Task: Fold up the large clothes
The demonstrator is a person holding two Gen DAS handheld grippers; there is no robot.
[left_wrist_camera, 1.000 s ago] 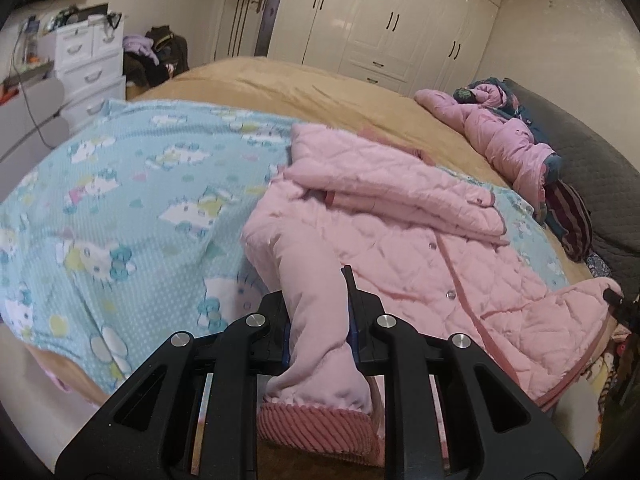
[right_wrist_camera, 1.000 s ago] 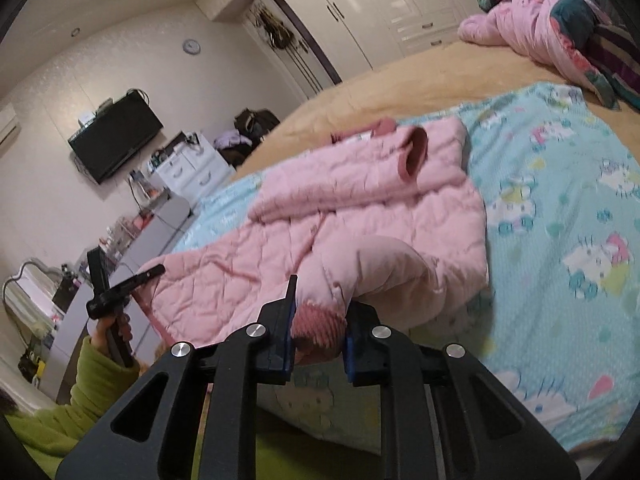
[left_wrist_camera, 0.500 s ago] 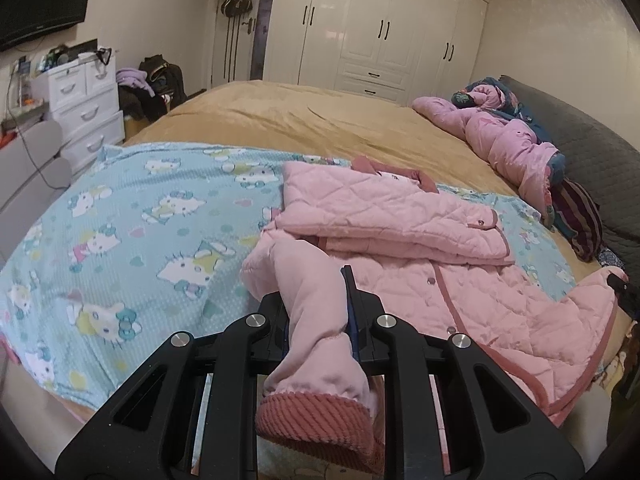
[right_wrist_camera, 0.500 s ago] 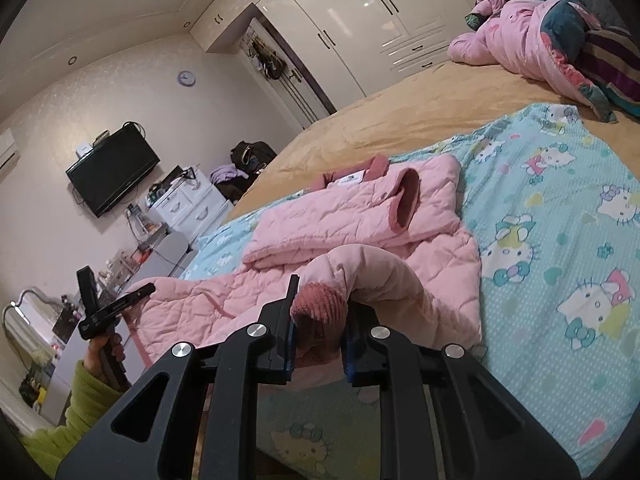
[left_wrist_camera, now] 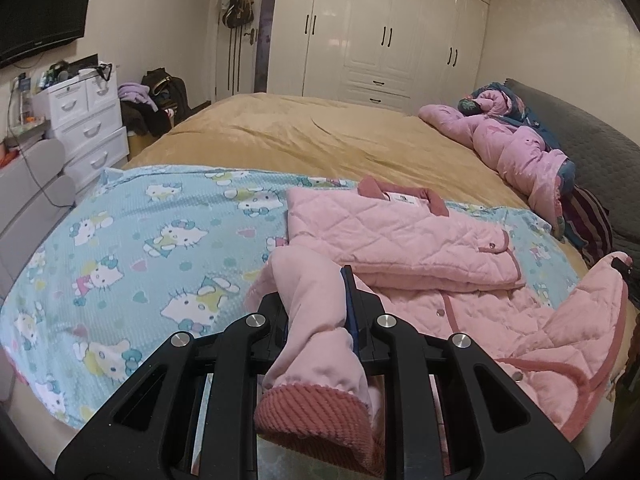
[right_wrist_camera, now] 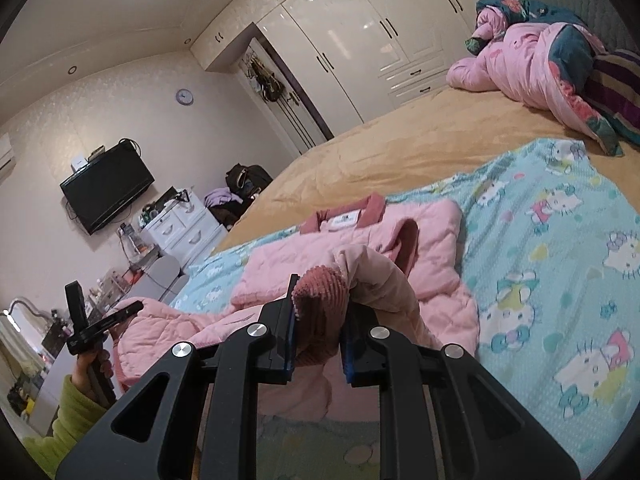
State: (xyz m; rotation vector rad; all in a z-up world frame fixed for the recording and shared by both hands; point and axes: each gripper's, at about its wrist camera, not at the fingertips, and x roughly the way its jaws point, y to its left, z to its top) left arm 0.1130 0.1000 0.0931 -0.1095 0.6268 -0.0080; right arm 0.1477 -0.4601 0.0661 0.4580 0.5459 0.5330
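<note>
A pink quilted jacket (left_wrist_camera: 400,236) lies on a blue cartoon-cat blanket (left_wrist_camera: 140,240) on the bed, collar at the far side and its upper part folded over. My left gripper (left_wrist_camera: 318,304) is shut on one sleeve just above its ribbed dark pink cuff (left_wrist_camera: 316,412), which hangs toward the camera. In the right wrist view my right gripper (right_wrist_camera: 320,316) is shut on the other sleeve's ribbed cuff (right_wrist_camera: 320,284), lifted above the jacket (right_wrist_camera: 360,248). The left gripper (right_wrist_camera: 120,316) shows at the far left, held by a hand in a green sleeve.
The bed's tan cover (left_wrist_camera: 300,132) stretches beyond the blanket. A heap of pink and dark clothes (left_wrist_camera: 516,148) lies at the far right by a grey headboard. White drawers (left_wrist_camera: 84,120) and a grey chair stand left of the bed, with a white wardrobe (left_wrist_camera: 392,32) behind.
Both grippers have risen and drawn back with their sleeves still clamped. The sleeves are pulled higher off the blanket and more of the room shows.
</note>
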